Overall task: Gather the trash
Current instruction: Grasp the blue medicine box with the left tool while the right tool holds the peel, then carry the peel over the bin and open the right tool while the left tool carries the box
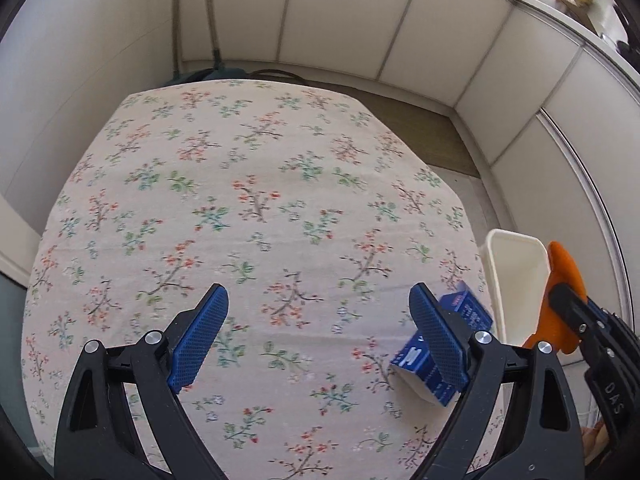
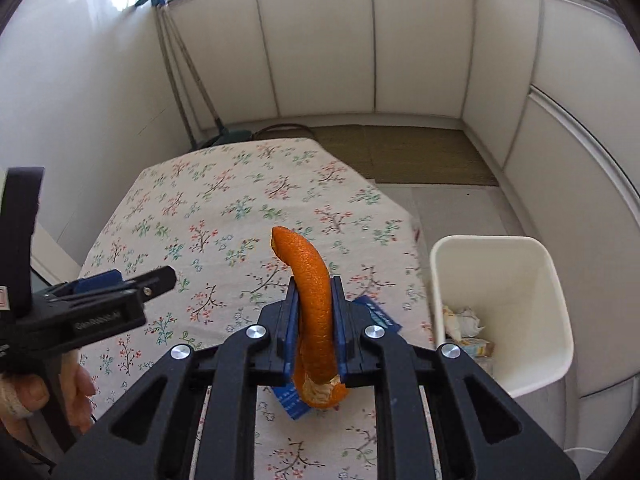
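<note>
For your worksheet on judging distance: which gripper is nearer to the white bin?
Right. The right gripper, shut on the orange peel, sits just beside the white bin; the left gripper hangs open over the tablecloth, farther away.

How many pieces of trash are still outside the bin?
2: the orange peel clamped in the right gripper above the table, and the blue carton lying on the tablecloth by the white bin.
</note>
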Demonstrator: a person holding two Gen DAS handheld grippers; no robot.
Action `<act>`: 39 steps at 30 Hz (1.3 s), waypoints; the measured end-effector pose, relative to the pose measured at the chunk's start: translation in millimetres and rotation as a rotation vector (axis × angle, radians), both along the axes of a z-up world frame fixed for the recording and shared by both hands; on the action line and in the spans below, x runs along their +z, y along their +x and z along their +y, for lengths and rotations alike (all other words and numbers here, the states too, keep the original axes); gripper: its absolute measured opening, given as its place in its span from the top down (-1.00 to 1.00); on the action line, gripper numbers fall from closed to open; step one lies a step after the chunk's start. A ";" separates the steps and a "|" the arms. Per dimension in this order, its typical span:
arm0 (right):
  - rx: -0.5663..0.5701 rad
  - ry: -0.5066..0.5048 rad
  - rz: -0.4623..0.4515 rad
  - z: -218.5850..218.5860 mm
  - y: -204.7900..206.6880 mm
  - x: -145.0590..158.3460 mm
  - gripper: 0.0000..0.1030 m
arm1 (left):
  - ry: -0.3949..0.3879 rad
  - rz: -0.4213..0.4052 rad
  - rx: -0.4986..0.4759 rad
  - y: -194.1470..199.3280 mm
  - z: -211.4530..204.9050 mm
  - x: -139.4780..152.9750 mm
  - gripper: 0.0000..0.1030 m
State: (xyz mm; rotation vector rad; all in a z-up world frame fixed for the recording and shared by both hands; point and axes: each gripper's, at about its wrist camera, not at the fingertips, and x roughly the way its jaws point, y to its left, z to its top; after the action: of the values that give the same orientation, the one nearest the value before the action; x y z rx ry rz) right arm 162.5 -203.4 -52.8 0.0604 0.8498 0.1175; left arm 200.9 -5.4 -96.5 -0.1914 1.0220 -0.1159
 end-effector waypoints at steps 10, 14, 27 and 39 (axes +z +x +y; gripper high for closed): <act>-0.167 0.032 -0.031 -83.8 -35.2 14.1 0.71 | 0.071 0.123 -0.282 20.4 -113.6 -37.7 -0.72; -0.203 0.055 -0.029 -101.3 -37.5 14.2 0.71 | 0.131 0.172 -0.363 25.3 -142.1 -47.3 -0.72; -0.217 0.086 -0.039 -113.7 -44.2 16.2 0.70 | 0.264 0.288 -0.476 29.4 -167.3 -85.7 -0.13; -0.181 0.097 -0.049 -105.6 -41.6 21.7 0.70 | 0.172 0.164 -0.300 15.4 -113.7 -52.2 -0.08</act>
State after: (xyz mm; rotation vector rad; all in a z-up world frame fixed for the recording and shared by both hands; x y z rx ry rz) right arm 120.8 -309.0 -31.1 0.2236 0.7855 -0.0099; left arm 216.4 -119.1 -148.7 0.1125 1.2141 -0.2874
